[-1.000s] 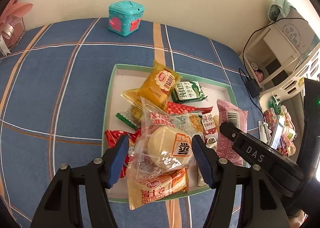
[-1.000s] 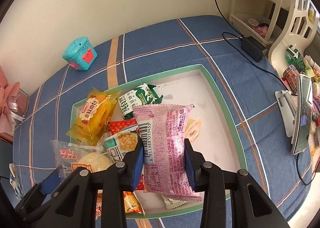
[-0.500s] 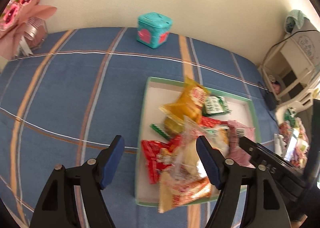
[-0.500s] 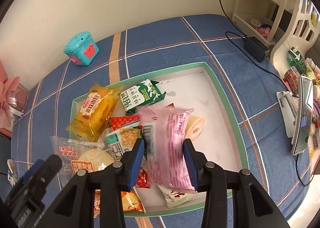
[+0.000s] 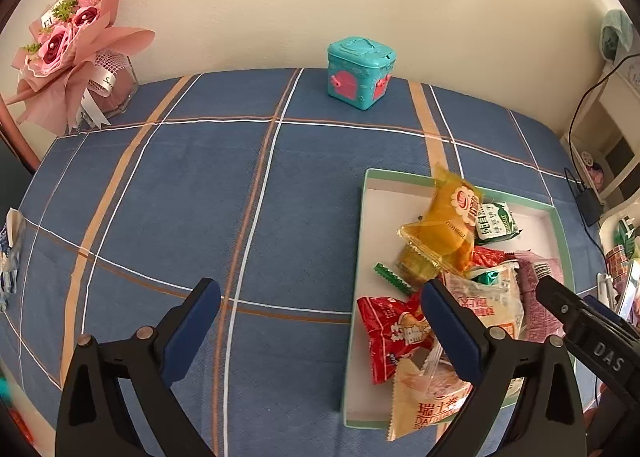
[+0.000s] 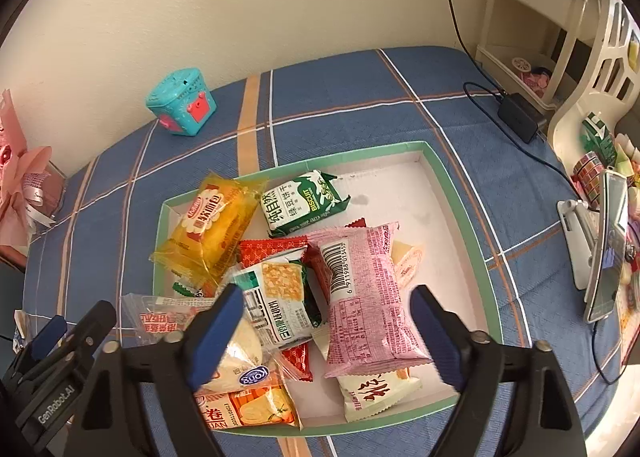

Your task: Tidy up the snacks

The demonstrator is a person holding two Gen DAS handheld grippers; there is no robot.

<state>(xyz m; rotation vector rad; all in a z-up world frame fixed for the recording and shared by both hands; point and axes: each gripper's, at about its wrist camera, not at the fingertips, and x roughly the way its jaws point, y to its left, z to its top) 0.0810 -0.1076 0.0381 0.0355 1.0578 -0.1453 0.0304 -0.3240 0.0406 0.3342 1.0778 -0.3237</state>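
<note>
The shallow green-rimmed cardboard tray [image 6: 460,193] with a white floor sits on a blue plaid cloth [image 5: 180,197] covering the tabletop, and the snacks lie heaped in the tray's left half.

The right tongs [image 6: 326,321] hang over the tray with their jaws spread wide, having just been opening. The pink crinkled snack packet with a barcode [image 6: 364,293] lies flat between the blue pads [image 6: 216,333], touched by neither; it rests on other packets, partly over a white wrapper with red characters [image 6: 376,393]. Left of it lies a white and green cracker packet [image 6: 280,301], and behind that a red wrapper [image 6: 272,247], a green biscuit packet [image 6: 302,203] and a clear yellow cake packet [image 6: 208,225].

The left tongs [image 5: 320,329] also stand spread, their jaws just having been opening, with nothing between them but cloth: the left pad hangs over bare plaid, the right pad over the tray's near left part, above a clear packet holding a pale round bun [image 5: 484,297]. A red foil packet [image 5: 390,333] lies just left of that pad, inside the tray.

A teal plastic toy box with pink doors [image 5: 360,73] stands by the wall, well apart from the tray. A pink paper bouquet [image 5: 68,53] leans at the far left corner.
</note>
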